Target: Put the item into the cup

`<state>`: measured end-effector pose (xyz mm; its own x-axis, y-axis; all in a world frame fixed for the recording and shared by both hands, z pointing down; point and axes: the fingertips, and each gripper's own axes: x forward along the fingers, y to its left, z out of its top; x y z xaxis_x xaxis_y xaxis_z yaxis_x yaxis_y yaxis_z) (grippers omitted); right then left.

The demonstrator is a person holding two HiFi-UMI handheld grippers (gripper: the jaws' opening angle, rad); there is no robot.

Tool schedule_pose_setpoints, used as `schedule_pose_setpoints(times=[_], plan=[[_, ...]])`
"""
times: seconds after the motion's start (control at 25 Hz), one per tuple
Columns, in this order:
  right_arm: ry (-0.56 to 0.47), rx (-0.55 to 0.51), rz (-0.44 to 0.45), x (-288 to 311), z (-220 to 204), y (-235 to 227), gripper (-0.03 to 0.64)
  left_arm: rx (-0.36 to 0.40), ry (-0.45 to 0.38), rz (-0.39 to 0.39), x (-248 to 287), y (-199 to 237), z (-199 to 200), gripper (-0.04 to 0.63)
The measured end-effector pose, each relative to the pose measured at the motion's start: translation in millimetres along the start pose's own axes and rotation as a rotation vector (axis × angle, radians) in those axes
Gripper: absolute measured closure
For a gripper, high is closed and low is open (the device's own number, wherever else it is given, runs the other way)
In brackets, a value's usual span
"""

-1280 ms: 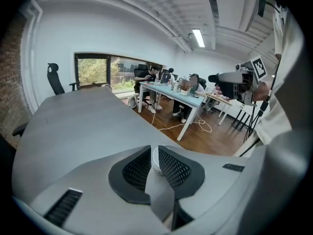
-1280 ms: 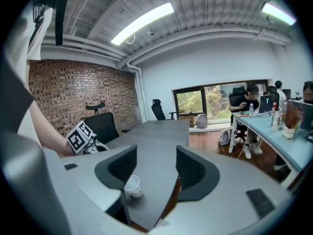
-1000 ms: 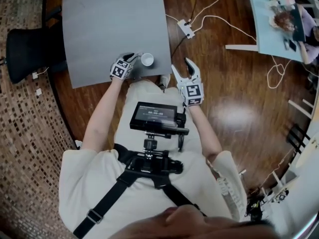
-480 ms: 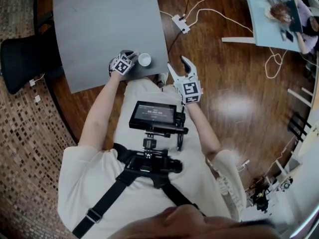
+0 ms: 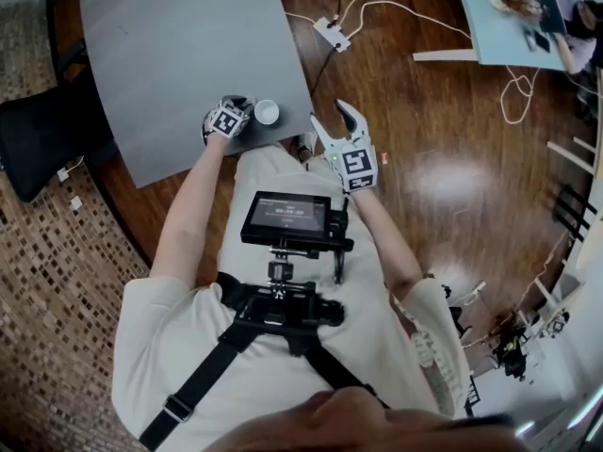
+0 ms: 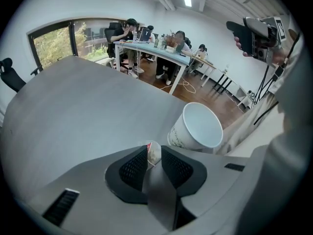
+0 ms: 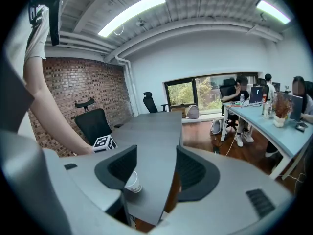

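left gripper (image 6: 153,155) closing on the small white-and-red item (image 6: 154,150) on the grey table (image 6: 88,102), just beside the paper cup (image 6: 198,129), presumably for a short drop; right gripper (image 7: 155,156) wide open, empty

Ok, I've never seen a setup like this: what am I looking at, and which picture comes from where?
A person holds a two-jaw gripper in each hand. The head view looks down from their head; the other two cameras ride on the grippers, looking along the jaws. A white paper cup stands on the grey table. Beside it, the left gripper is closing its jaws on a small white item with a red bit. The right gripper is open and empty, beyond the table's edge.
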<state>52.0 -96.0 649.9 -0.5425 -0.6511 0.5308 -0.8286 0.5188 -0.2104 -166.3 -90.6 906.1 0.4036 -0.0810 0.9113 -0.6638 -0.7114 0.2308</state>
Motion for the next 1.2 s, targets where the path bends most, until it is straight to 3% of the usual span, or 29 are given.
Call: schedule_pose_setpoints(times=[0.24,0.56,0.88,1.2], plan=[[0.004,0.01,-0.022,-6.4,-4.9,-9.4,0.35,-0.013,0.012,0.007,5.2,3.1,0.3,0.589],[-0.011,0.022,-0.035,-13.3,-3.2,-17.7,0.35,-0.073,-0.001,0.039,-3.2,6.0,0.3,0.592],[-0.026,0.017,-0.007,-8.2,-4.4,-14.7,0.35,-0.098,-0.092,0.13,-50.1,16.8,9.6,0.594],[-0.036,0.016,0.016,-7.9,-5.1,-15.3,0.35,-0.113,-0.189,0.138,-91.0,-6.8,32.4,0.594]])
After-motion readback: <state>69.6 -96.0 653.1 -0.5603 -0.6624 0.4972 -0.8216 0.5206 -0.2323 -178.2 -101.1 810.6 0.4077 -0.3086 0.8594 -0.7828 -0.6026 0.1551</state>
